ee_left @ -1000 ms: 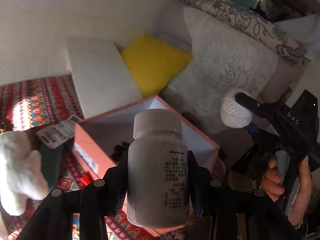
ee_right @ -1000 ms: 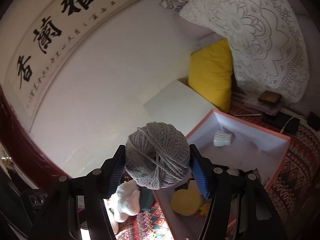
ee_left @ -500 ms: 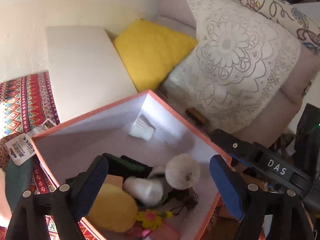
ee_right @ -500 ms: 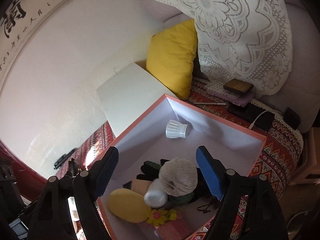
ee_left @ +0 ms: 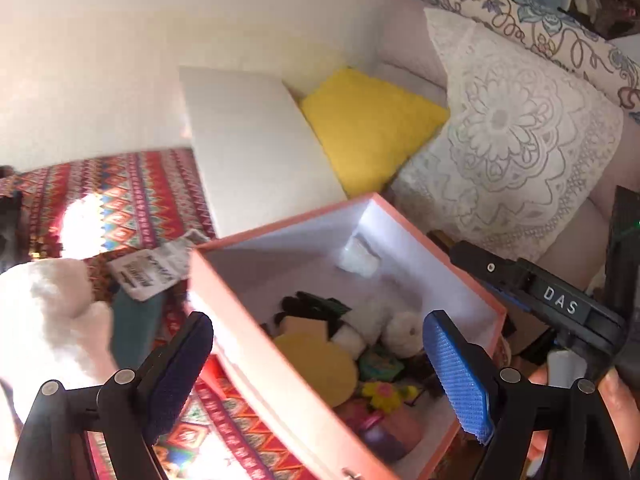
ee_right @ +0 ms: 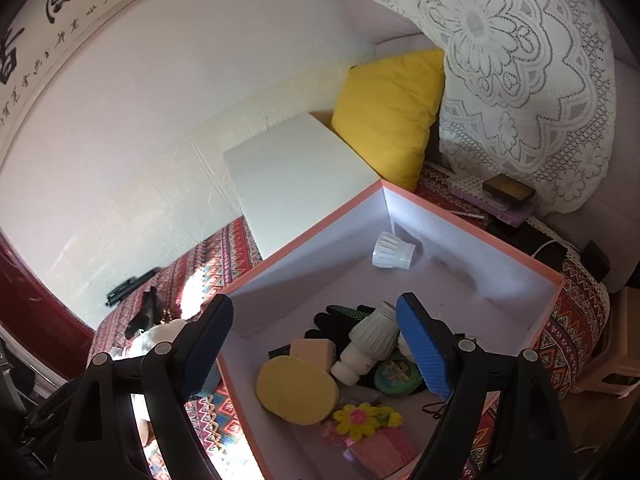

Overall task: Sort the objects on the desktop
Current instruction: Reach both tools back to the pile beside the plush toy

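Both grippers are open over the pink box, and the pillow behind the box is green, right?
Not quite. The pillow is yellow, not green, as the right wrist view shows. The rest holds: the left gripper and the right gripper are both open over the pink box.

My left gripper (ee_left: 318,360) sits low centre of the left wrist view, jaws spread wide, nothing btwn the blue pads. Right gripper (ee_right: 314,344) likewise low centre in its own view, jaws wide apart & empty. In the left view, lower right, the right gripper shows w/ a hand (ee_left: 576,412) wrapped round its handle.
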